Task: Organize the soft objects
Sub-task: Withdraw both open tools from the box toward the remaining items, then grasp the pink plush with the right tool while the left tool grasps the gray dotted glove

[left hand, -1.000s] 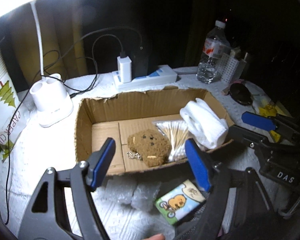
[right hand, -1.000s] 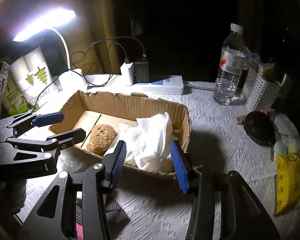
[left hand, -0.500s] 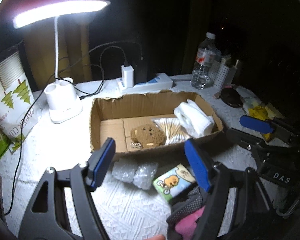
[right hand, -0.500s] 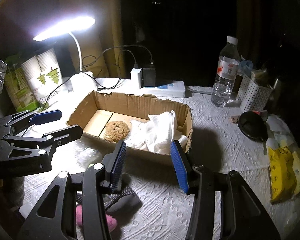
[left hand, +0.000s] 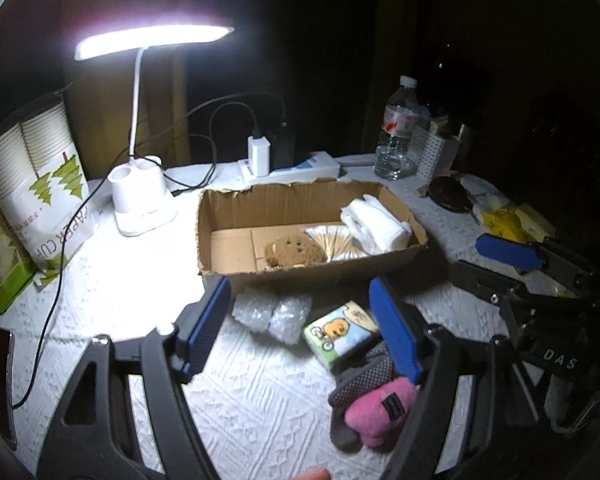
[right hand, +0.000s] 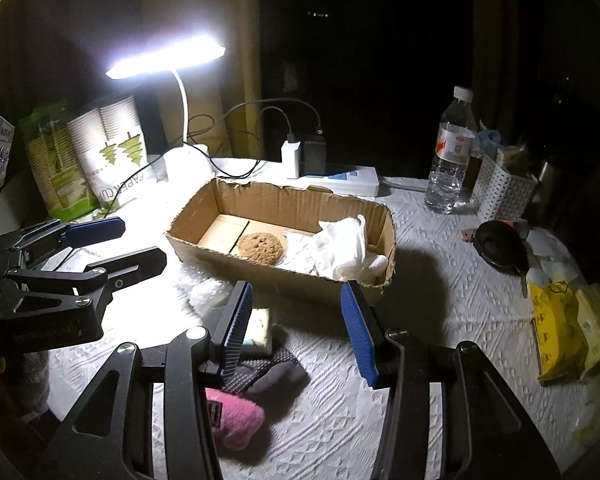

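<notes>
An open cardboard box stands mid-table and holds a brown plush, a clear bag of cotton swabs and a white cloth. In front of the box lie bubble wrap, a tissue pack with a cartoon print and a pink and grey slipper. My left gripper hovers open above these loose items. My right gripper is open too, empty, near the box's front wall.
A lit desk lamp, a paper-cup bag, a power strip with chargers, a water bottle and a white basket ring the back. Yellow packets and a dark pouch lie at right.
Both grippers have drawn back from the box and risen a little; the box looks smaller, and the slipper, tissue pack and lamp head have come into view. Jaw widths are unchanged.
</notes>
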`<state>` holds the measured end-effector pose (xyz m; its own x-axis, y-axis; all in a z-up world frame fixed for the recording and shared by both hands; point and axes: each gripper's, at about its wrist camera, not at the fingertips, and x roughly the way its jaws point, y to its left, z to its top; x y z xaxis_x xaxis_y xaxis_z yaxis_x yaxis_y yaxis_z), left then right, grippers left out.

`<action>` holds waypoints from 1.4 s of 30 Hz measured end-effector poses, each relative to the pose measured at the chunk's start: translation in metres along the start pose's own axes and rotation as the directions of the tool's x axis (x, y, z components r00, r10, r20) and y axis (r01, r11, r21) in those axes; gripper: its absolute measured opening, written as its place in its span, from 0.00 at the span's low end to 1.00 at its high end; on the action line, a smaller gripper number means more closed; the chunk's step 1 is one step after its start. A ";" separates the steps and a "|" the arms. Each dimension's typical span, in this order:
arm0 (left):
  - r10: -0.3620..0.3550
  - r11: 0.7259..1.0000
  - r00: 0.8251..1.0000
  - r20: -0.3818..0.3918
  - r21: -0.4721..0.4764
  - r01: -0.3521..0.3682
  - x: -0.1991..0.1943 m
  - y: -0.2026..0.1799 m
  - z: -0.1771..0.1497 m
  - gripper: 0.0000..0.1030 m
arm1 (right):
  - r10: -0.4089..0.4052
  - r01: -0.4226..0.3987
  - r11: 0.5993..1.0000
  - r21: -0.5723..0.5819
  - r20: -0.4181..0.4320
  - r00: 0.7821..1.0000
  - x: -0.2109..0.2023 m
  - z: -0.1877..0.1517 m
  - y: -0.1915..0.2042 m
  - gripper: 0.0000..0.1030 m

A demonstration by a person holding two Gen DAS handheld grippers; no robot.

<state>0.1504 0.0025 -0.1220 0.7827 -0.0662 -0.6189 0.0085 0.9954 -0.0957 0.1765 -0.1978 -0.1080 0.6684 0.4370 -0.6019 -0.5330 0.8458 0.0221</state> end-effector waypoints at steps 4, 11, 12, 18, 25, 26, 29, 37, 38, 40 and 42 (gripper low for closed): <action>-0.004 1.000 1.000 0.006 0.003 0.004 -0.010 -0.001 -0.006 0.71 | -0.001 0.001 1.000 -0.002 0.004 1.000 -0.007 -0.005 0.005 0.47; -0.008 1.000 1.000 0.028 -0.008 0.008 -0.029 0.003 -0.017 0.71 | -0.006 0.006 1.000 -0.019 0.005 1.000 -0.019 -0.013 0.017 0.48; -0.009 1.000 1.000 0.028 -0.011 0.009 -0.030 0.005 -0.018 0.71 | -0.006 0.006 1.000 -0.019 0.006 1.000 -0.020 -0.013 0.018 0.49; -0.005 1.000 1.000 0.019 -0.025 0.006 -0.035 0.014 -0.033 0.71 | 0.003 -0.003 1.000 -0.023 -0.002 1.000 -0.021 -0.022 0.029 0.54; 0.003 0.999 1.000 -0.002 -0.038 -0.004 -0.037 0.025 -0.052 0.71 | 0.023 -0.024 0.999 -0.023 -0.038 0.999 -0.011 -0.039 0.041 0.56; 0.005 0.999 1.000 -0.006 -0.041 -0.005 -0.037 0.027 -0.055 0.71 | 0.026 -0.027 0.999 -0.021 -0.045 0.999 -0.009 -0.041 0.043 0.59; 0.008 0.999 1.000 -0.017 -0.050 -0.009 -0.035 0.032 -0.062 0.71 | 0.030 -0.031 0.999 -0.012 -0.063 0.998 -0.002 -0.048 0.045 0.67; 0.008 0.998 0.999 -0.053 -0.067 -0.012 -0.024 0.041 -0.075 0.71 | 0.049 -0.050 0.999 -0.003 -0.121 0.991 0.020 -0.065 0.050 0.69; 0.009 0.998 0.998 -0.059 -0.069 -0.013 -0.022 0.042 -0.077 0.71 | 0.053 -0.053 0.999 -0.002 -0.128 0.990 0.022 -0.067 0.050 0.69; 0.008 0.997 0.998 -0.070 -0.073 -0.013 -0.017 0.044 -0.079 0.71 | 0.061 -0.062 0.998 0.002 -0.147 0.987 0.030 -0.072 0.051 0.69; 0.008 0.997 0.997 -0.080 -0.075 -0.014 -0.014 0.045 -0.082 0.71 | 0.067 -0.067 0.998 0.009 -0.163 0.984 0.036 -0.077 0.053 0.69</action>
<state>0.0890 0.0423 -0.1818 0.7301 -0.0641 -0.6803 -0.0486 0.9882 -0.1452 0.1325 -0.1612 -0.1893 0.5375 0.4371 -0.7212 -0.5720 0.8173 0.0691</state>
